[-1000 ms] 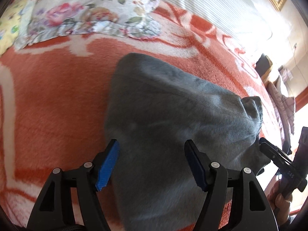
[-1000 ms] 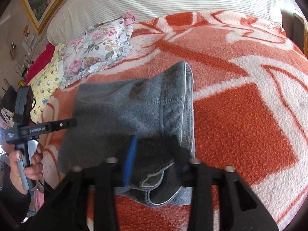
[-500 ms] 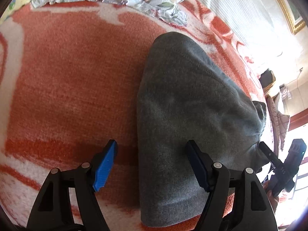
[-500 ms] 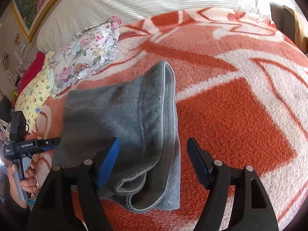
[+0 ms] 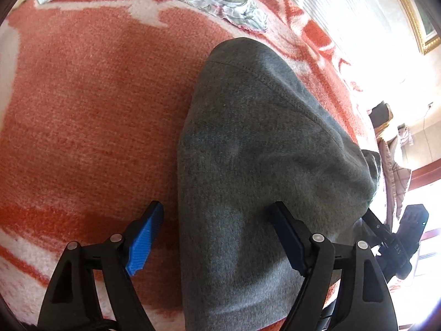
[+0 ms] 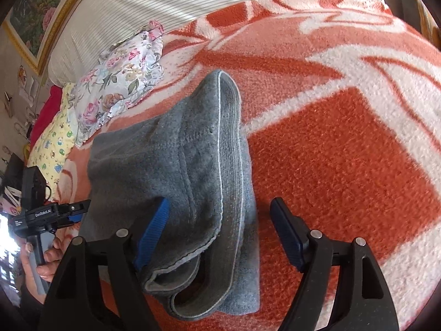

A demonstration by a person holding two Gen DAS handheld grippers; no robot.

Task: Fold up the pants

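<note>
The grey pants lie folded into a thick bundle on the orange and white blanket. My left gripper hovers over their near end, its jaws opening. The bundle's left edge runs between the blue pads, which do not press on it. In the right wrist view the pants show their waistband end nearest the camera. My right gripper straddles that end with its jaws opening, and neither pad squeezes the cloth. A hand holds the left gripper at the far left.
A floral pillow and a yellow printed pillow lie at the head of the bed, under a striped headboard and a framed painting. Bare blanket stretches to the right of the pants. Furniture and hanging cloth stand beyond the bed.
The right gripper, earlier shut on the pants' waistband end, has let go and spread wide. The left gripper has widened and sunk closer. The pants now lie flat.
</note>
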